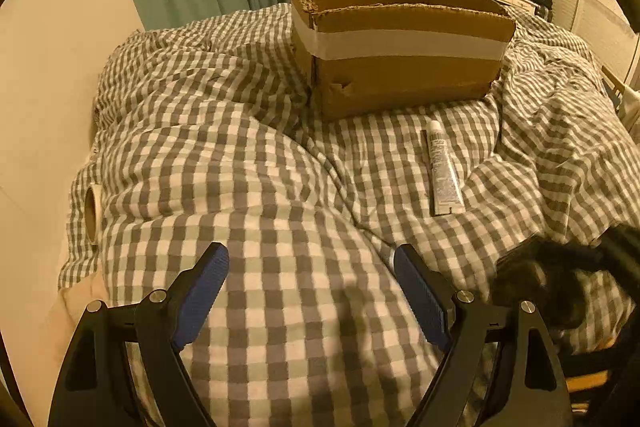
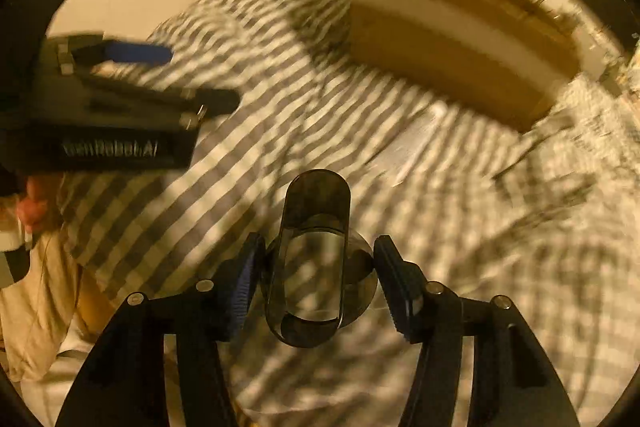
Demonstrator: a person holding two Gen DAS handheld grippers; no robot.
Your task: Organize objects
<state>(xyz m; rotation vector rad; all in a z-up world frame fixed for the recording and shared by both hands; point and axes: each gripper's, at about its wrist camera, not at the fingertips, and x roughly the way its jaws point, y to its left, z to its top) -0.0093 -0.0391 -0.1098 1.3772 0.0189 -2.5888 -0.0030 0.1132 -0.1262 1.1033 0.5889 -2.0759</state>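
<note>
At the far left of the bed we see a roll of tape (image 1: 93,213) lying on the checked blanket (image 1: 240,155). Our left tool (image 1: 311,281) hovers over the blanket with its jaws wide apart and nothing between them. Beyond it stands an open cardboard box (image 1: 400,43) with a pale band around it, and just in front of the box lies a white tube (image 1: 443,169), cap toward the box. Our right tool (image 2: 316,279) holds a dark see-through holder (image 2: 310,259) between its jaws above the blanket; that view is blurred.
</note>
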